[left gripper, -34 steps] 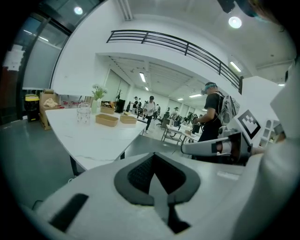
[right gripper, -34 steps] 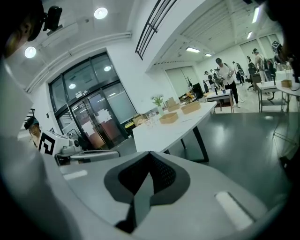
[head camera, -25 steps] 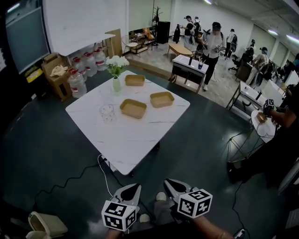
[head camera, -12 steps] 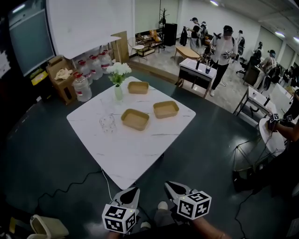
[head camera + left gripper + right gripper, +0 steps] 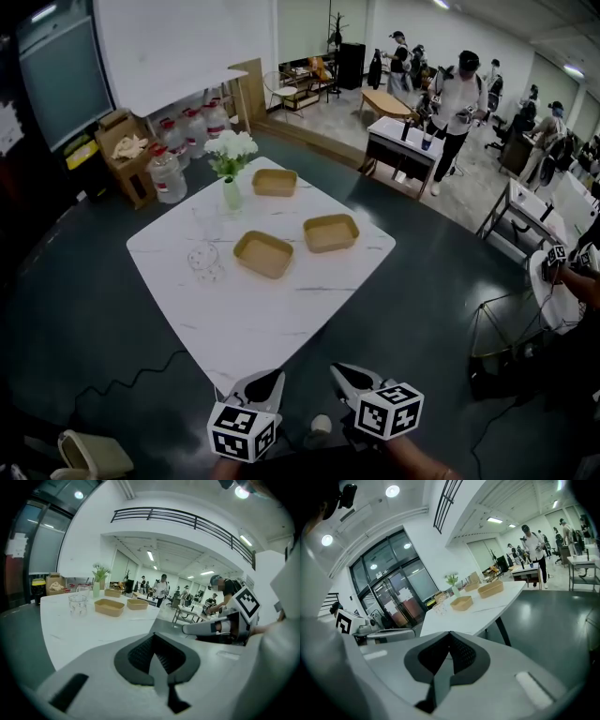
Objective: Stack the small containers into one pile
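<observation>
Hand-held grippers first: the left hand-held gripper (image 5: 270, 378) and the right hand-held gripper (image 5: 341, 371) are both pinched fully closed with nothing between the jaws. They sit side by side at 6 o'clock in the head view, just short of the tabletop's near corner and well apart from anything they need.

Nothing is stacked yet. The near container (image 5: 263, 254) sits around the middle of the tabletop (image 5: 267, 323). The second container (image 5: 331, 232) is at its 2 o'clock, and the far container (image 5: 275, 182) is at its 12 o'clock, near the far corner. All three are shallow tan rectangular trays with rounded corners and rolled rims. They look matte and light, maybe paper pulp.

What I'd worry about:
- The tabletop is a smooth white marble-look slab, so a light tray could skate away if a jaw nudges the rim instead of pinching it.
- The sloped walls should nest, but a tray dropped in tilted could wedge crooked.
- A clear drinking glass (image 5: 203, 260) stands at 9 o'clock of the near container, easy to clip on a sideways reach.
- A slim vase (image 5: 231, 194) of white flowers stands at 8 o'clock of the far container and looks top-heavy.
</observation>
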`<state>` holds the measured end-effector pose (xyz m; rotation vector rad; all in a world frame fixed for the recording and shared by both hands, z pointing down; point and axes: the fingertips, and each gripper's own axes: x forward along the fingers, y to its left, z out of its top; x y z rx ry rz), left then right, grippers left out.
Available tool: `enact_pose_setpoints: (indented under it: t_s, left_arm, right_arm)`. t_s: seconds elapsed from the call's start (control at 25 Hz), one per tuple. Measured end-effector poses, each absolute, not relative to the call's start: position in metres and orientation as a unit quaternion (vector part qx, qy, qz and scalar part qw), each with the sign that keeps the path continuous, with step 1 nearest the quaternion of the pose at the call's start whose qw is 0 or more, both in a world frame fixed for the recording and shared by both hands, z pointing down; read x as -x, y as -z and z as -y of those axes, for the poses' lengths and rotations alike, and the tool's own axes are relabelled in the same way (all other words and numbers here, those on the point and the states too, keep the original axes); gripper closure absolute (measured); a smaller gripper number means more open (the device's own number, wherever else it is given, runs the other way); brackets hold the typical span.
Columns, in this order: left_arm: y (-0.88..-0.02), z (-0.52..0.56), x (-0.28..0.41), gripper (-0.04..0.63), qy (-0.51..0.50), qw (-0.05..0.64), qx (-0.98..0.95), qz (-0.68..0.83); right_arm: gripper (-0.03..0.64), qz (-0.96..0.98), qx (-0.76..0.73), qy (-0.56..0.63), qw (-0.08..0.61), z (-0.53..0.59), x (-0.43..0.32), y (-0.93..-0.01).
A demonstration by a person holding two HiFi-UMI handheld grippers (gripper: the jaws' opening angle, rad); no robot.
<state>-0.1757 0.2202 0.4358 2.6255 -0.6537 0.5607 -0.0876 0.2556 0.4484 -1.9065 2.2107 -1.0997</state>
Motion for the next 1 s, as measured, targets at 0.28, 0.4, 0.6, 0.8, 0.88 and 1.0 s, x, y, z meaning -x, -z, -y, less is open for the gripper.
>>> enact_pose_setpoints:
  t_s: [0.28,0.4,0.6,0.8,0.88,1.0]
  left_arm:
    - [-0.441,-0.204,0.136,0.598,-0.199,0.182,-0.933,0.240]
    - [-0.442,-0.202,0.124,0.598,-0.200,0.181,-0.933,0.239]
    - [-0.447,-0.204,0.115,0.598,-0.212,0.181,-0.932,0.233]
    - [-0.449,-0.197,0.102,0.598,-0.216,0.180,-0.932,0.227]
    - [-0.450,-0.192,0.098,0.598,-0.219,0.178,-0.933,0.224]
    - [-0.451,-0.181,0.093,0.598,-0.221,0.179,-0.932,0.226]
  right_arm:
    - [0.621,-0.720,0.595,0.356,0.001,-0.240,0.059,-0.455]
    - [0.621,-0.722,0.593,0.355,-0.002,-0.236,0.048,-0.456]
    - [0.621,-0.720,0.593,0.359,0.001,-0.236,0.038,-0.457]
    - [0.621,-0.717,0.596,0.361,0.001,-0.232,0.027,-0.460]
    - [0.621,-0.714,0.598,0.364,0.004,-0.228,0.023,-0.462]
    - [0.621,-0.713,0.598,0.367,0.005,-0.219,0.018,-0.463]
